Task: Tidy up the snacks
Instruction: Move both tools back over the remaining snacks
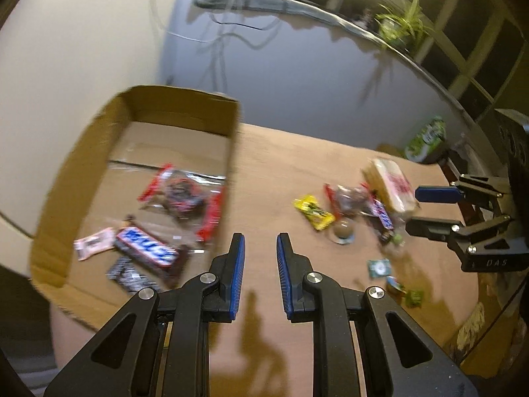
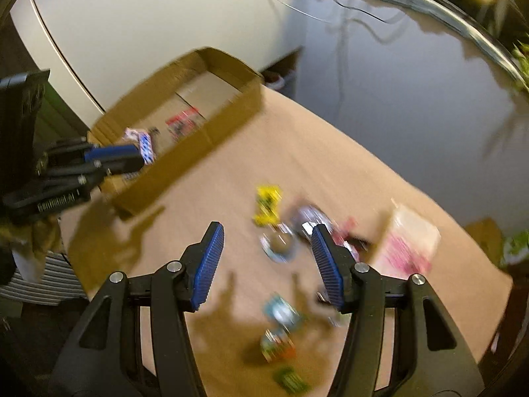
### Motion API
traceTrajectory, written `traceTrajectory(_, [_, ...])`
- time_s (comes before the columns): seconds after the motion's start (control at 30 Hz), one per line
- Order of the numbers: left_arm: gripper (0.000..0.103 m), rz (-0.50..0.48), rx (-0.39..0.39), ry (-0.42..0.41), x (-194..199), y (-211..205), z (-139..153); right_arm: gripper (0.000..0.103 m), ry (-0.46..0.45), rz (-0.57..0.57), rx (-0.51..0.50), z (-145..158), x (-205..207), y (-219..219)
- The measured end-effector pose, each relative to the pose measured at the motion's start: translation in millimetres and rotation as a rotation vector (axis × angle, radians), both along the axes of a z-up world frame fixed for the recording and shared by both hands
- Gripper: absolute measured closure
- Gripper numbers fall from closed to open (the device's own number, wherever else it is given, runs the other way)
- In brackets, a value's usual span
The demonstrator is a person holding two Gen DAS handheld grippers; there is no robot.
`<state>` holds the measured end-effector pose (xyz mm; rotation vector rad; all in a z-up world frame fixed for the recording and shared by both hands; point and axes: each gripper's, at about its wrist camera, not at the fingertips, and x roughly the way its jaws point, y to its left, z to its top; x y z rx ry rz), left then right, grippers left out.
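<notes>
Cardboard box (image 1: 99, 152) already holds several snack bars (image 1: 145, 248); a cluster of snacks (image 1: 357, 208) (blurred) waits on the table (image 1: 264, 172). Left gripper (image 1: 260, 248) empty, jaws slightly apart; right gripper (image 2: 267, 244) wider, empty.

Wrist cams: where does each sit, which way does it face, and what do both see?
Left wrist: on the left gripper, angled down at the table; own empty fingers low, right gripper at right edge.
Right wrist: on the right gripper, angled down over loose snacks; own open fingers, left gripper at left edge.
Shared: cardboard box, yellow packet, pink-printed pack.
</notes>
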<state>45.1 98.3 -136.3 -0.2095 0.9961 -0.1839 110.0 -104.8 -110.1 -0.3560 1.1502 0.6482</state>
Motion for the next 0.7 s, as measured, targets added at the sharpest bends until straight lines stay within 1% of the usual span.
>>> traceTrajectory(0.23, [0.085, -0.130, -0.025, 0.031, 4.2, -51.7, -6.0, 0.045, 0.041, -0.078, -0.033, -13.6, -29.1, -59.8])
traceTrajectory(0.3, [0.082, -0.181, -0.025, 0.043, 4.0, -68.9, -9.0, 0.045, 0.062, -0.093, -0.044, -22.1, -38.9, -73.3])
traceTrajectory(0.37, [0.082, -0.237, -0.010, 0.054, 4.2, -87.4, -13.0, 0.045, 0.081, -0.101, -0.053, -29.4, -46.8, -81.5])
traceTrajectory(0.57, [0.082, -0.369, 0.034, 0.081, 5.6, -124.8, -24.7, 0.045, 0.133, -0.123, -0.068, -52.0, -66.6, -103.1])
traceTrajectory(0.7, [0.082, -0.473, 0.032, 0.105, -0.3, -147.1, -27.3, 0.045, 0.156, -0.144, -0.053, -61.1, -72.1, -114.3])
